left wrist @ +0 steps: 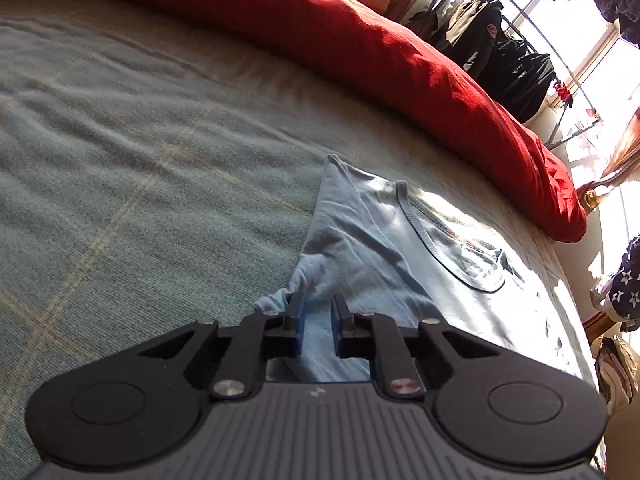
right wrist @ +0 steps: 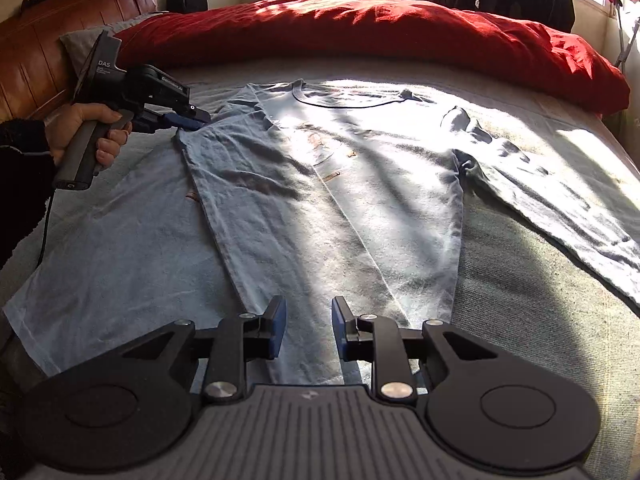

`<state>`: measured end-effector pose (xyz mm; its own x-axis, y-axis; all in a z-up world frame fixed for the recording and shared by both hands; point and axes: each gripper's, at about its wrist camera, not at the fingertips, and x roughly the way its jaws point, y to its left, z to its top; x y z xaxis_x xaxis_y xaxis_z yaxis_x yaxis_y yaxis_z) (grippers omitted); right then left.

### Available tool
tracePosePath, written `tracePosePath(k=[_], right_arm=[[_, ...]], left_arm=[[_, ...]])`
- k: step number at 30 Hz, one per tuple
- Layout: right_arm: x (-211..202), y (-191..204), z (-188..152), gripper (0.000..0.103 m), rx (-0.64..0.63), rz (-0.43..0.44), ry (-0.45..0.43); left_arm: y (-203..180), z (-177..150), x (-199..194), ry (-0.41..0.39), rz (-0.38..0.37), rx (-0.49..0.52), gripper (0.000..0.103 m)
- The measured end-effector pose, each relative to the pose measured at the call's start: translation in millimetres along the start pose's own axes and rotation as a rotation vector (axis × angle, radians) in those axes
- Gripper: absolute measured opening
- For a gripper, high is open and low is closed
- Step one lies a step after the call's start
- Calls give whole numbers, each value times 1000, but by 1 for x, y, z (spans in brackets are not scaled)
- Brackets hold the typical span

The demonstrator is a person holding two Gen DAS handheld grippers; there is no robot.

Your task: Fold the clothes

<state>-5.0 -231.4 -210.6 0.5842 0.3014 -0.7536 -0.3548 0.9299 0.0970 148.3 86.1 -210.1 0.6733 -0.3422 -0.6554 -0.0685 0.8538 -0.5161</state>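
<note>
The bed [right wrist: 520, 320] in front of you carries a grey-green blanket, with a red duvet [right wrist: 360, 28] bunched along its far side. On the blanket lies the light blue long-sleeved shirt [right wrist: 340, 200], front up, its long axis running from the hem nearest your right claw [right wrist: 309, 312] away to the neckline by the duvet. One sleeve reaches out flat to the right; the left side is folded over the body, the fold edge running diagonally from collar to hem. Your left hand [right wrist: 86, 128] holds the left claw [left wrist: 319, 312] at the folded shoulder, jaws slightly parted over a bunched bit of fabric, not pressing it. Your right claw's jaws stand apart above the hem, gripping nothing.
</note>
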Motion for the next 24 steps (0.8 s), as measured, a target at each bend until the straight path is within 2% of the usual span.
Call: tracePosePath(k=[2,4,5,7,11,14,15,18,22,24], right_arm=[[1,-9,-8,30,26,-5,11],[-5,-14,-11,30,46,14,-4],[-8,-15,-11,32,52,23,-16],[-9,-13,-7,38,54,34,-38],[5,-7,2,39,47,34,-29],[7,-13,-4,39,66,37,-15],[7,-16,-7,39,72,38,-11],[1,-21,-15,39,93,38,-9],[-9,-23,-22,41,129,39,-18],[-14,-21,-24,50,136,44,-33]], left_arm=[[8,-3,-6,-9,34,5,13],[-5,5,-16,-24,5,52,21],[-14,10,-16,-31,-14,81,23],[-35,17,-7,-42,-35,146,33],[-58,21,40,-12,10,210,33],[-53,23,75,-14,56,213,30],[-52,26,80,-32,48,215,33],[-57,38,90,-37,66,197,33],[-78,33,74,-14,82,275,33],[-93,18,55,14,52,347,36]])
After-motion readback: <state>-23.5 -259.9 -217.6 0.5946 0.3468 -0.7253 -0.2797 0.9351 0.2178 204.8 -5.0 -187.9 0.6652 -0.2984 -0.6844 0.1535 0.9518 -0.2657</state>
